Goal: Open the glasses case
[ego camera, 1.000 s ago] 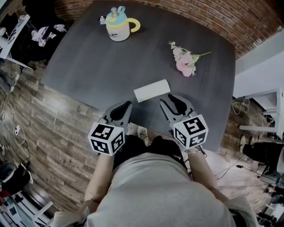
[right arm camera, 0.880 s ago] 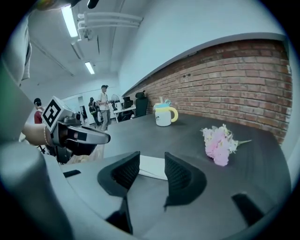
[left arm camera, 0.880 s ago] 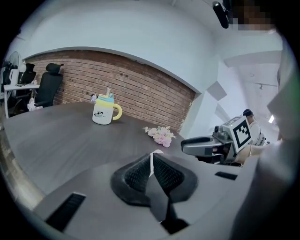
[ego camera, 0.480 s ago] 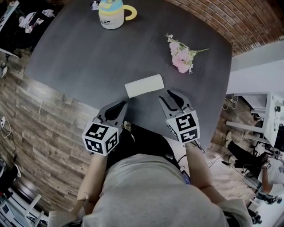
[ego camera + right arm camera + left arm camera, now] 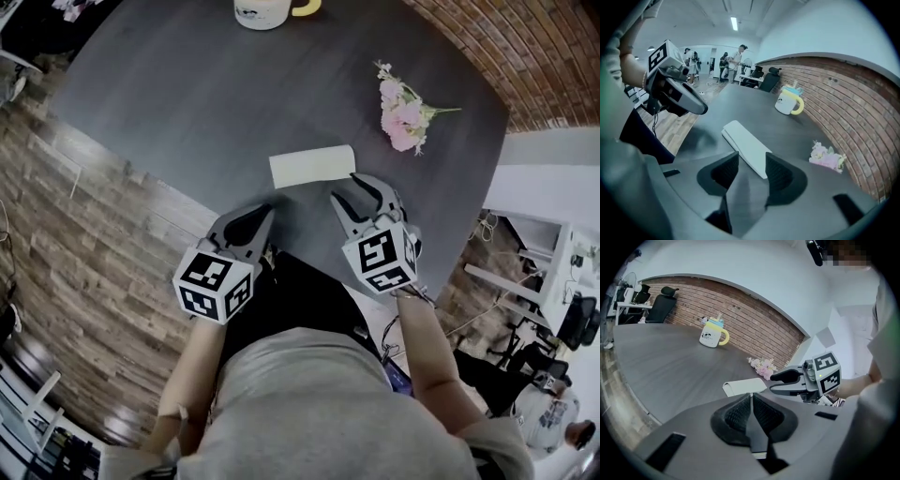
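Case: I see the glasses case [image 5: 312,166], flat and white, lying on the dark table [image 5: 178,103] just above the middle of the head view, close to the table's lower edge. Its lid looks closed.

Left claw: my left gripper [image 5: 255,217] sits to the lower left of the case, apart from it, over the table's edge. In the left gripper view its jaws are pressed together with nothing between them, and the case lies beyond the tips, slightly left of centre.

Right claw: my right gripper [image 5: 352,187] is just below the case's right end. Its jaws stand spread and have just been opening. In the right gripper view the case's near end lines up with the gap just past the tips, and neither pad presses on it. I cannot tell whether a tip touches it.

Mug: a white mug [image 5: 272,9] with a yellow handle stands at the top edge of the head view, cut off by the frame, well apart from the case.

Flowers: a small pink bunch of flowers [image 5: 405,111] lies at the upper right, apart from the case.

Surroundings: a brick wall [image 5: 534,47] fills the upper right corner and a wood floor [image 5: 84,234] the left side.
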`<state>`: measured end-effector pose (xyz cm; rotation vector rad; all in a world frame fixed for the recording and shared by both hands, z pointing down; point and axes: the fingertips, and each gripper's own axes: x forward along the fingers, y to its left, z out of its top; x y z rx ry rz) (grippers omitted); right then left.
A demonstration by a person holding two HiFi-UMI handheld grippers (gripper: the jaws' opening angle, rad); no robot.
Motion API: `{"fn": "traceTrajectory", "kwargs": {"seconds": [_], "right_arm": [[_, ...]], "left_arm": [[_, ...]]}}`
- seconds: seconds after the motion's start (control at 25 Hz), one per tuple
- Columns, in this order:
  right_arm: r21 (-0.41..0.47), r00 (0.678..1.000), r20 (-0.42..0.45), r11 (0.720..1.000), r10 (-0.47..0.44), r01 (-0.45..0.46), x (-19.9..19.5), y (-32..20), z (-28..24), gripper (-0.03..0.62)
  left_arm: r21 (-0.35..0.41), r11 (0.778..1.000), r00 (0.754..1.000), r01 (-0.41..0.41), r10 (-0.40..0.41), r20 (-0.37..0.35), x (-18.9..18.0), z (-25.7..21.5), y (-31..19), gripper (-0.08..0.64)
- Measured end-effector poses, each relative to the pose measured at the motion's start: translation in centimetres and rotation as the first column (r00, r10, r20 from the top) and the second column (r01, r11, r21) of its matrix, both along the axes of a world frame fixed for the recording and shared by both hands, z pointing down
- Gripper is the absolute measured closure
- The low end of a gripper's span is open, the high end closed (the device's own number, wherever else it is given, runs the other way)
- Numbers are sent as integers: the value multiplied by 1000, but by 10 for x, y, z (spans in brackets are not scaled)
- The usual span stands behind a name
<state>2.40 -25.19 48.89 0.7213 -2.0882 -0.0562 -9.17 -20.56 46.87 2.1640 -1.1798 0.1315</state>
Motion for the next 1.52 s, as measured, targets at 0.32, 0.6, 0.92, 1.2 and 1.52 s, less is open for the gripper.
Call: {"fn": "traceTrajectory", "kwargs": {"seconds": [0.32,0.6,0.92,1.2,1.52], "right_arm": [[52,968,-188,983,-164,177,-3,-10,24,397],[96,931,-272,955,-245,279,-3,-20,35,405],[67,915,-278,944,-294,323,-4,-21,41,442],[34,921,-240,945,-308,325,-5,-19,40,466],[37,919,-208,936,-335,350,-9,-28,22,512]], "left_arm": [[-3,1000,1000,25,-25,-10,3,10,-6,529],[-13,998,996,61,-62,-61,1,11,-14,529],[-5,999,998,53,-53,-46,6,14,-16,531],[-10,999,998,44,-44,-33,7,16,-18,531],[8,998,998,60,-59,-16,6,9,-20,531]]}}
